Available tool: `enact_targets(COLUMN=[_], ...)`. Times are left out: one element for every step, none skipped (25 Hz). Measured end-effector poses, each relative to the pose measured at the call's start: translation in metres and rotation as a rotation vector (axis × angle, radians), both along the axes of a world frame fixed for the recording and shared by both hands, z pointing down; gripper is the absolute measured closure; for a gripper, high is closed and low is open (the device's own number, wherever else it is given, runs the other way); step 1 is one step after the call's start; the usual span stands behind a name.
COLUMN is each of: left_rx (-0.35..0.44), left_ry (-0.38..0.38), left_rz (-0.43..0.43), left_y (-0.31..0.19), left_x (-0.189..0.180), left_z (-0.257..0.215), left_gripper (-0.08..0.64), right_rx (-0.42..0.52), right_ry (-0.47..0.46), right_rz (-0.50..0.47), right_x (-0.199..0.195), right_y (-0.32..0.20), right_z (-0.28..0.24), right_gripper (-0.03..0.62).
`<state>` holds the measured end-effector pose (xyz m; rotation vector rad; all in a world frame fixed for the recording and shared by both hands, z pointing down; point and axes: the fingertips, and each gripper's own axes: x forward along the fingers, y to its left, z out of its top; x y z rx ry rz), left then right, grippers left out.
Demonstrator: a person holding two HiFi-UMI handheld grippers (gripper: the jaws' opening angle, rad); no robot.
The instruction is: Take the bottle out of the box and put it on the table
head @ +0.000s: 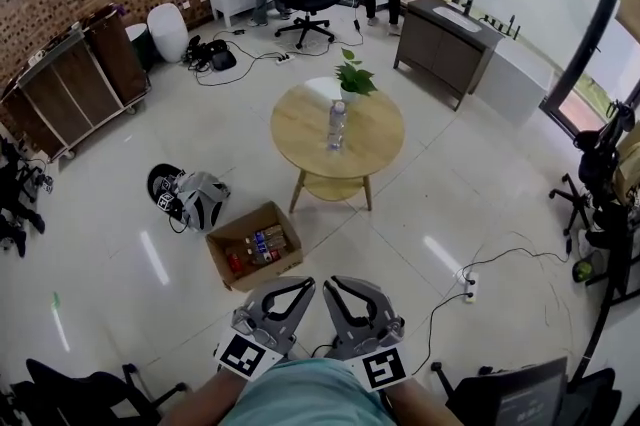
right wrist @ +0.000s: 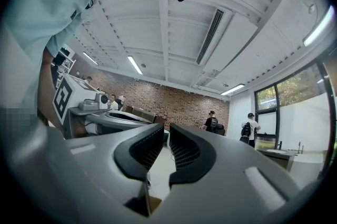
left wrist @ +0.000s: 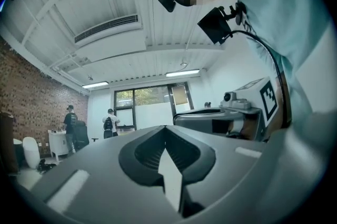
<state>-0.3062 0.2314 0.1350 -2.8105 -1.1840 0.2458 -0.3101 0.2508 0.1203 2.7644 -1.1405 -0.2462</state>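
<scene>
Head view tells most of it: both grippers are tucked in low, right against the person's body, side by side and pointing out across the room. The left gripper (head: pixel 305 282) and right gripper (head: pixel 332 280) are well apart from everything they'd need to touch, so my read is this is a resting or carry pose, not a reach.

The cardboard box (head: pixel 250 276) sits open on the floor, just ahead of the grippers and a bit to the left, with several bottles (head: pixel 258 246) lying inside. Can't make out labels or count them. Further on is the round wooden desk (head: pixel 300 129) with a clear bottle (head: pixel 337 124) standing upright on it near a small potted plant (head: pixel 352 77). So one bottle's up there and the rest are in the box. Whether more are meant to go, I can't say.

Fingers: in the left gripper view the left fingers (left wrist: pixel 139 152) meet at the tips, fully together, nothing between them. In the right gripper view the right fingers (right wrist: pixel 145 152) are pretty much closed too, just a thin slit left with bare floor showing through it. Both empty.

Any next grab would need the fingers opened and a dip down toward the box.
</scene>
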Motion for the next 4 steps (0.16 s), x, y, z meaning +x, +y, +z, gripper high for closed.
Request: enact_targets(left_rx=[-0.005, -0.008, -0.010, -0.011], left_ry=[0.003, 0.007, 0.010, 0.012], left_rz=[0.004, 0.007, 0.010, 0.013], left_y=[0.0018, 0.0035, 0.0050, 0.0064], left_x=[0.0008, 0.0015, 0.0022, 0.0028], left_z=[-0.0012, -0.0021, -0.0027, -0.0032], left_gripper=[0.549, 0.549, 0.549, 0.549], right_rx=[0.004, 0.007, 0.008, 0.008], right_ry=[0.003, 0.005, 0.006, 0.006], right_rz=[0.003, 0.005, 0.006, 0.007], right_x=[0.0010, 0.0017, 0.0022, 0.0026], right_y=[0.0013, 0.0024, 0.0035, 0.0046], right_z=[-0.0009, -0.0011, -0.0009, -0.0004], right_gripper=[0.557, 0.558, 0.560, 0.560])
